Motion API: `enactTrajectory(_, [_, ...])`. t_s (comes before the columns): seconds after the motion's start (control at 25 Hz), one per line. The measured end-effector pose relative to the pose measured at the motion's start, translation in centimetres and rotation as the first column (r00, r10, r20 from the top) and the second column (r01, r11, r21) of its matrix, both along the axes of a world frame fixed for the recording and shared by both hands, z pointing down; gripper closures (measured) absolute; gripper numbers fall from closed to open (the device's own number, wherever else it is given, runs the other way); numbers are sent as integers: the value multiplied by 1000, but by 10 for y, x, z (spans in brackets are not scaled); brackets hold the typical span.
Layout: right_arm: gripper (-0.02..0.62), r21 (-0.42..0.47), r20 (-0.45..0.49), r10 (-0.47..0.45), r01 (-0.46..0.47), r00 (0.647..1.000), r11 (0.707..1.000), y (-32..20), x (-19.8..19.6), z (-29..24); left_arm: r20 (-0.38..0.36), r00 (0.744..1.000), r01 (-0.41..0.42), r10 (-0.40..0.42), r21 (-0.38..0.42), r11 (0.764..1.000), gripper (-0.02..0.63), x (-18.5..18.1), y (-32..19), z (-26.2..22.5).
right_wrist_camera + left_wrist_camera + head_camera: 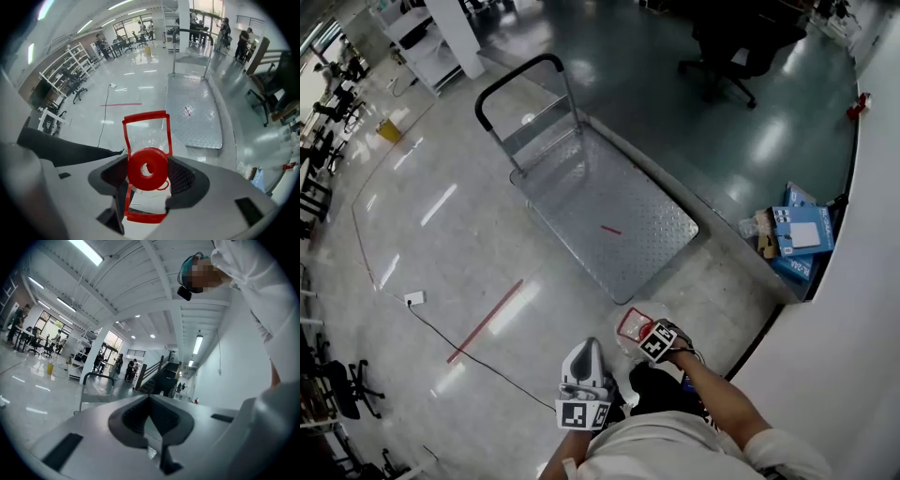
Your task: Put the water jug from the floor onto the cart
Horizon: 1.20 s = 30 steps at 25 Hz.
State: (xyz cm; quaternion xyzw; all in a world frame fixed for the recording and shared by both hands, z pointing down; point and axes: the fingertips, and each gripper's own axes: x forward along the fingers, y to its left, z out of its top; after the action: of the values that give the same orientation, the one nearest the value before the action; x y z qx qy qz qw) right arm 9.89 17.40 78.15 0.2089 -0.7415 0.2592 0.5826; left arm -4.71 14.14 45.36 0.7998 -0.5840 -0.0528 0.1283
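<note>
Water jug (pixel 630 325) is sitting low down right in front of the person, just short of the near corner of the cart (pixel 581 197), so it isn't on the deck yet. Honestly can't tell if it's resting on the floor (pixel 441 234) or already hanging a bit above it.

The right claw (pixel 641 331) is clamping the jug up at the top. In the right gripper view the red cap (pixel 146 169) is sitting between the two pads, with the red handle frame (pixel 144 125) sticking out past it. The left claw (pixel 586 361) is closed on nothing and pointing up toward the ceiling, so it isn't helping at all.

What's worrying me:
- **Slipping:** one claw is pinching only the cap end. If the jug is full, I'm guessing it'll swing or slide out on the way up.
- **Catching the edge:** the jug is right by the deck's near corner, so a low lift could be knocking its bottom into the edge.
- **Cart rolling:** a bump could be pushing it away if it's on wheels.
</note>
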Motion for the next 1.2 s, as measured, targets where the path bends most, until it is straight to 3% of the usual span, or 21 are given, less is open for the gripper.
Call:
enactTrajectory(0.28, [327, 81, -27, -58, 60, 998, 995, -58, 35, -23, 4, 999, 51, -51, 48, 998, 603, 13, -13, -24])
enactTrajectory(0.8, [327, 118, -51, -33, 38, 998, 992, -190, 35, -38, 11, 999, -45, 44, 121, 992, 603, -4, -124, -33])
enactTrajectory(1.2, [327, 93, -29, -60, 63, 998, 994, -264, 10, 2, 34, 997, 63, -66, 69, 996, 603, -18, -183, -13])
